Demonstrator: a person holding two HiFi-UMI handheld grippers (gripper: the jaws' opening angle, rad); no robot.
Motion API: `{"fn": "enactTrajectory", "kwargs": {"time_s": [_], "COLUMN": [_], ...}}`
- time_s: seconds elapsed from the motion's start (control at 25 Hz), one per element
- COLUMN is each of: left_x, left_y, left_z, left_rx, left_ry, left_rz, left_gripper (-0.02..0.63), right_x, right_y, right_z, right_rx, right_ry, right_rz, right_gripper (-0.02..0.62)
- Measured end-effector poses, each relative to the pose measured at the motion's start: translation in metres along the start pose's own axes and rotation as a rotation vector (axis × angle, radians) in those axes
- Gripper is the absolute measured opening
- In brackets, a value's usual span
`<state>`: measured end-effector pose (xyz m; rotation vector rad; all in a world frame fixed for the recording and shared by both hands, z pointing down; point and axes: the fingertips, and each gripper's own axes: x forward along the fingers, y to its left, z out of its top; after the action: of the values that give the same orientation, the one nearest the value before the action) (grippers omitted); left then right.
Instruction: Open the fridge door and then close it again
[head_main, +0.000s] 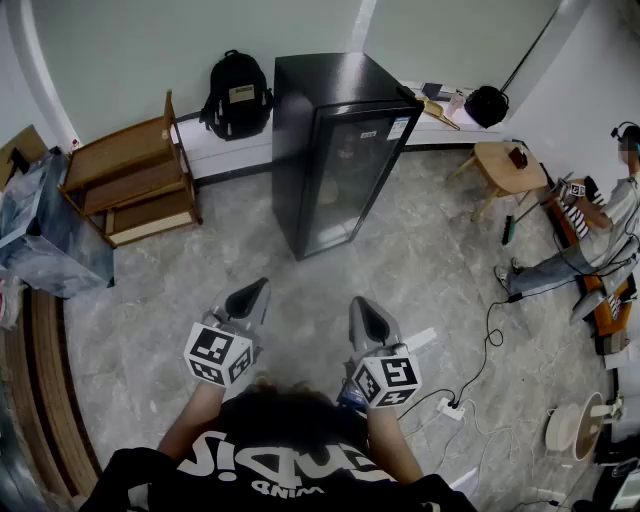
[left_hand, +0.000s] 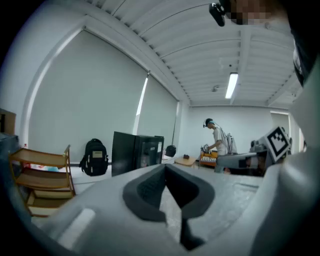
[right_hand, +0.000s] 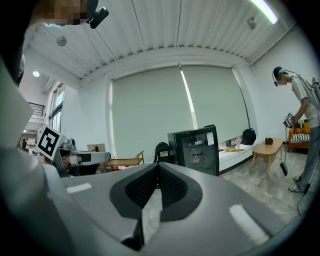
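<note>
Nearest are the two grippers, held side by side over the grey floor (head_main: 425, 262) and aimed ahead, tipped slightly down. The left gripper (head_main: 256, 291) is closed with nothing in it; in its own view the dark pads (left_hand: 145, 192) meet at the tip. The right gripper (head_main: 363, 309), just beside it, is closed and empty too, and its pads (right_hand: 172, 189) are pressed together. To the right of it, a white power strip (head_main: 452, 408) lies on the floor with its cable trailing away.

The black fridge (head_main: 338, 150) stands well ahead, apart from both grippers. Its back is near a low white ledge (head_main: 222, 150) along the wall. The glass door faces the person at a slant and looks shut flush. The shelves behind the glass are too dim to read, though there may be a few bottles.

A black backpack (head_main: 237, 93) sits on the ledge to the left of the fridge. Farther left stands a wooden shelf (head_main: 130, 182). To the right of the fridge are a dark bag (head_main: 487, 105) on the ledge and a small wooden stool (head_main: 503, 167). Another person (head_main: 600, 232) is at the right edge.
</note>
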<state>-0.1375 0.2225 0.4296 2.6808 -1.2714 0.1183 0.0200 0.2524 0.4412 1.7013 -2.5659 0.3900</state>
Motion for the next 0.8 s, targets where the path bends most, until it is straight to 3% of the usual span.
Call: {"fn": "enactTrajectory", "kwargs": {"time_s": [0.8], "left_x": [-0.030], "left_y": [0.036], "left_z": [0.002], "left_rx": [-0.021], "left_ry": [-0.007], "left_rz": [-0.072], "left_gripper": [-0.002], "right_x": [0.001], "right_y": [0.041], "right_z": [-0.002], "right_rx": [0.005], "right_ry": [-0.032], "right_rz": [-0.053], "right_gripper": [-0.003]}}
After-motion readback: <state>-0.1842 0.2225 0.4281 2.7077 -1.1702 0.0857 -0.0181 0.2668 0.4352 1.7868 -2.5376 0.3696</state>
